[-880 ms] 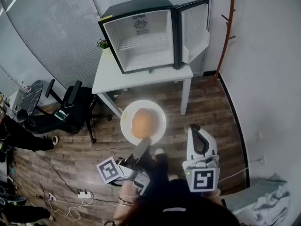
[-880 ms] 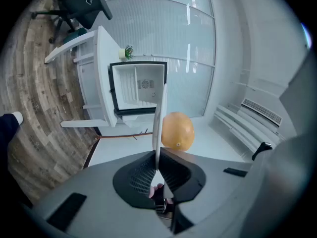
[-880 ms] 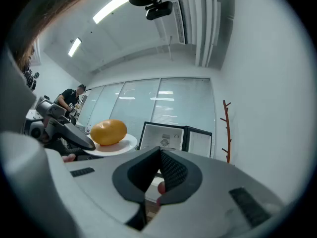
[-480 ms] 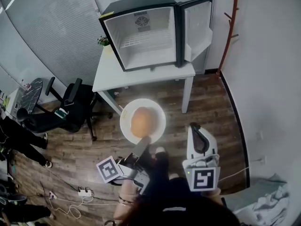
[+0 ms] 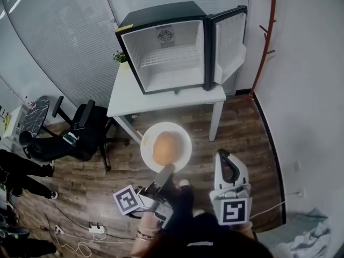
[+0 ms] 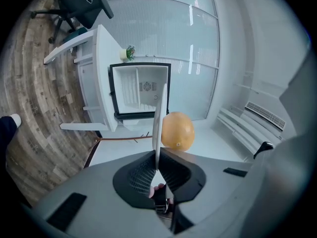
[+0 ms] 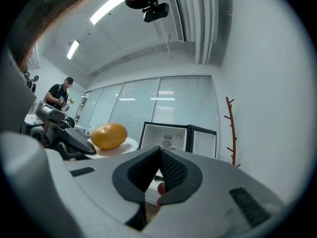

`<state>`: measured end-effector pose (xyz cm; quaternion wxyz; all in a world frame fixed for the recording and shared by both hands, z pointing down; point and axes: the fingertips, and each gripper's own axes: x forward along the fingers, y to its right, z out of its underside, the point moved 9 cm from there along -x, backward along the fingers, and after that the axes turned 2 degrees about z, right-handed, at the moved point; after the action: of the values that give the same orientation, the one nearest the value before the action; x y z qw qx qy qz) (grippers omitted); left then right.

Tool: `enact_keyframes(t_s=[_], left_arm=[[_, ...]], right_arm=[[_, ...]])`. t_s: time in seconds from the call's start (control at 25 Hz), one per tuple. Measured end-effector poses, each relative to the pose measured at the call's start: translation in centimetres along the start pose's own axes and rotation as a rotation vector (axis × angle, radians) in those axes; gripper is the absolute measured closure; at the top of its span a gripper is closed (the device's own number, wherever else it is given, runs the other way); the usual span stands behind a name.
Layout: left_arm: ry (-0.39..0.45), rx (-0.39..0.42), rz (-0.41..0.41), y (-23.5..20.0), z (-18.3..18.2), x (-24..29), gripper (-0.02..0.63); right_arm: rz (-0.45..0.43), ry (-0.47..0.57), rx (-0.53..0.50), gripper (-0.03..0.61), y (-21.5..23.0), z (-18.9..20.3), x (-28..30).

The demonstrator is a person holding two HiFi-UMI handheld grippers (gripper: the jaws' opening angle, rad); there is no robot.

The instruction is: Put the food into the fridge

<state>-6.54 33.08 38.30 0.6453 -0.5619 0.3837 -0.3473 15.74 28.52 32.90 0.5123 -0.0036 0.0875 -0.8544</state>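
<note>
I am pinching the near rim of the white plate (image 5: 184, 137) tight with my left claw (image 5: 166, 171). The round orange food (image 5: 165, 147) is sitting on the plate, just past my jaws. My right claw (image 5: 224, 156) is hanging off to the right with its jaws pressed together on nothing. The fridge (image 5: 161, 16) is standing on the table (image 5: 161, 98) straight ahead, well apart from the plate, its door (image 5: 230, 42) swung to the right. I think the plate has to go forward and stay flat.
</note>
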Motion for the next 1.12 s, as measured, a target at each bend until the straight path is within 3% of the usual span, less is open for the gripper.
enact_keyframes(t_s=[0.64,1.12], left_arm=[[0.003,0.002,-0.009,-1.8,-7.1,5.5,0.6],[-0.04,-0.007,0.018,-2.2,-12.8,9.9,0.6]], right_arm=[[-0.02,-0.03,-0.041,0.583,0.6,1.2,9.2],[0.007,-0.039,-0.089,0.583,0.3,0.4,15.4]])
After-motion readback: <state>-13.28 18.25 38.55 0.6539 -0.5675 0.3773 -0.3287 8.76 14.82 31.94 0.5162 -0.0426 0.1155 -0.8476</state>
